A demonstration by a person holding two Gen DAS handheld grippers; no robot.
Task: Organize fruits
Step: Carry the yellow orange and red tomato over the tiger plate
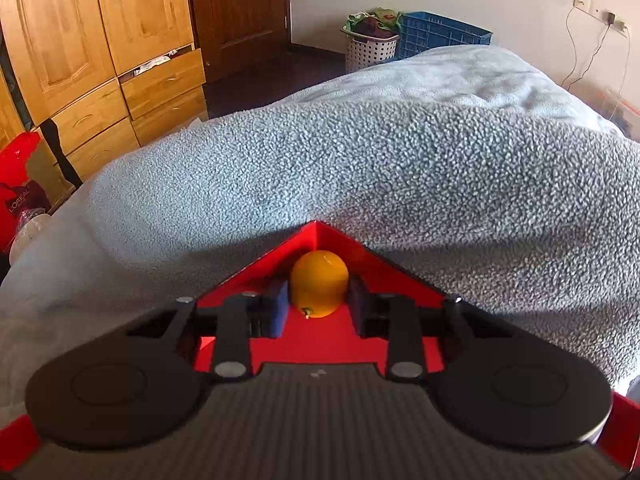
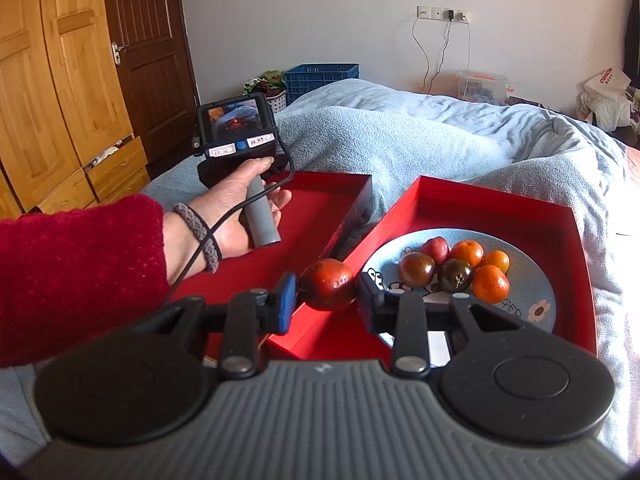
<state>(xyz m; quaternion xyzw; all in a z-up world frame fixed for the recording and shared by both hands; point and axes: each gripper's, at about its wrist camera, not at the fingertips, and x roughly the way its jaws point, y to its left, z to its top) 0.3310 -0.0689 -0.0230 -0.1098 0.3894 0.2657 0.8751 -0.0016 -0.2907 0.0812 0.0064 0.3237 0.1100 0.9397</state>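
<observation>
Pinching a yellow-orange fruit (image 1: pixel 319 283) at frame centre, your left gripper (image 1: pixel 319 304) grips; your right gripper (image 2: pixel 326 300) clamps a red tomato (image 2: pixel 327 284).

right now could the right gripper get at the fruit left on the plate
Probably not yet: the right gripper is shut on a reddish tomato, so its jaws are full. The plate lies close beside it in the red tray, uncovered.

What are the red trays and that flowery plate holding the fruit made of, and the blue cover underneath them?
The red trays look like stiff card or thin plastic: flat matte walls, sharp folded corners; either is possible. The plate looks like glazed ceramic, glossy pale blue with printed flowers, though melamine could look alike. The blue cover is clearly a fleece blanket: nubbly, pilled pile and soft folds.
</observation>
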